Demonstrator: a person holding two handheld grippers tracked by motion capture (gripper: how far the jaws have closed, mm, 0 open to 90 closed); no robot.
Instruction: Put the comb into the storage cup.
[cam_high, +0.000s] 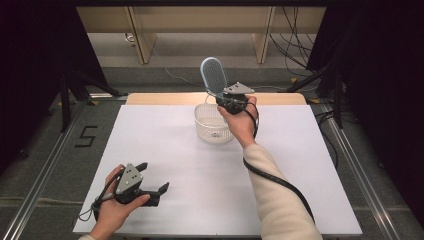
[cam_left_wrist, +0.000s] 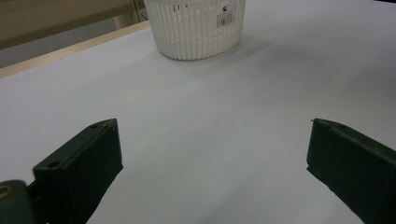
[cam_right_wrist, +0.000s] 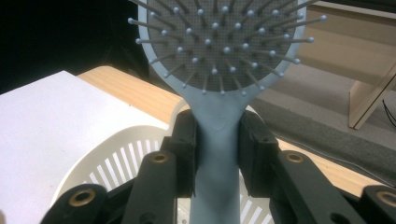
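A light blue hairbrush (cam_high: 213, 75) with a grey bristle pad stands upright above the white slatted basket (cam_high: 209, 131) at the table's far middle. My right gripper (cam_high: 224, 98) is shut on its handle (cam_right_wrist: 215, 154), brush head (cam_right_wrist: 224, 42) up with the bristles facing the camera. In the right gripper view the basket rim (cam_right_wrist: 116, 149) lies just below the jaws. Near the front left of the table my left gripper (cam_high: 152, 176) rests low and open, nothing between its jaws. The left gripper view looks across bare white tabletop, between the gripper's fingertips (cam_left_wrist: 212, 123), to the basket (cam_left_wrist: 196, 28) far ahead.
The table is covered by a white sheet (cam_high: 165, 150) with a wooden edge (cam_high: 150, 98) at the far side. Beyond it are wooden furniture legs (cam_high: 142, 45) and cables on the floor (cam_high: 295, 50). Dark curtains flank both sides.
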